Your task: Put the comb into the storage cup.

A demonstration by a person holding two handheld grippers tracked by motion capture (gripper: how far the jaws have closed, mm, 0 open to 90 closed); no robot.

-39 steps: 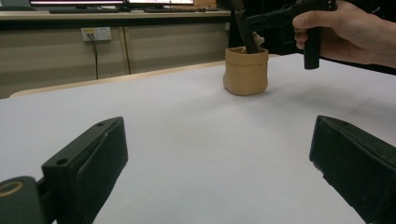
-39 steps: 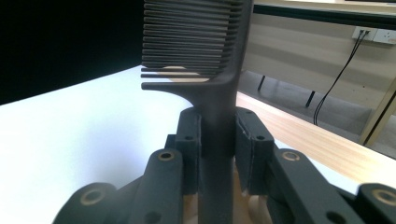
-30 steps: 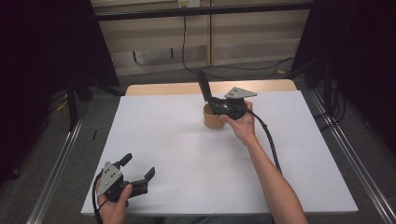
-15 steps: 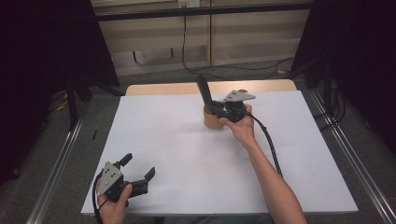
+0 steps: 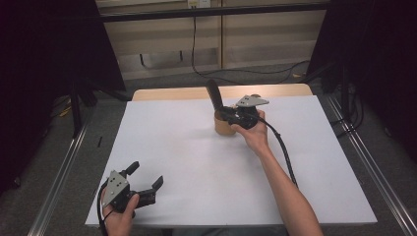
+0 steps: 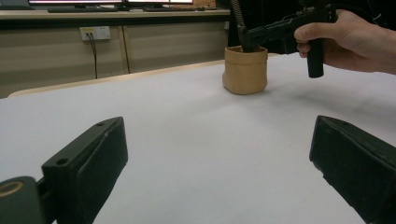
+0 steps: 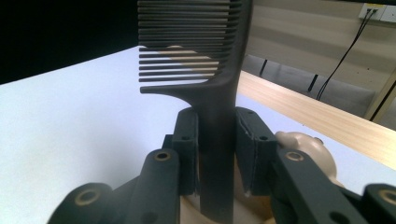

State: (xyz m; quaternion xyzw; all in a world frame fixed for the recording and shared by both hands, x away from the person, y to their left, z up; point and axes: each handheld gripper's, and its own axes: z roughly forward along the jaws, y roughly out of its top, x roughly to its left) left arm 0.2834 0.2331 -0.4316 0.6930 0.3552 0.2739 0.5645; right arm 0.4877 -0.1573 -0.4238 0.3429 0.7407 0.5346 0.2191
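Right gripper view showed the right tool (image 7: 217, 156) closed narrow on the handle of a black comb (image 7: 219, 93). The pads looked to sit against both flat sides of the handle, and the teeth stood upright above the jaws. The jaws had just eased open a little, with the comb between them. Below them was the tan rim of a small cup (image 7: 196, 210), and the handle ran down into it. A pale rounded object (image 7: 303, 149) sat just beside the right jaw; what it was could not be told.

In the high view the cup stood toward the far middle of the white worktop (image 5: 196, 167), with the comb slanting up out of it and the person's right hand (image 5: 253, 135) behind the tool. The left tool (image 5: 146, 173) rested at the near left corner, well apart from the cup. Its jaws were spread wide with nothing between them.

The step in hand seemed to be setting the comb into the cup, right at the point of release. The next move would likely call for spreading the jaws far enough to clear the handle. The tool could then be drawn back and up without catching the teeth or tipping the light cup.
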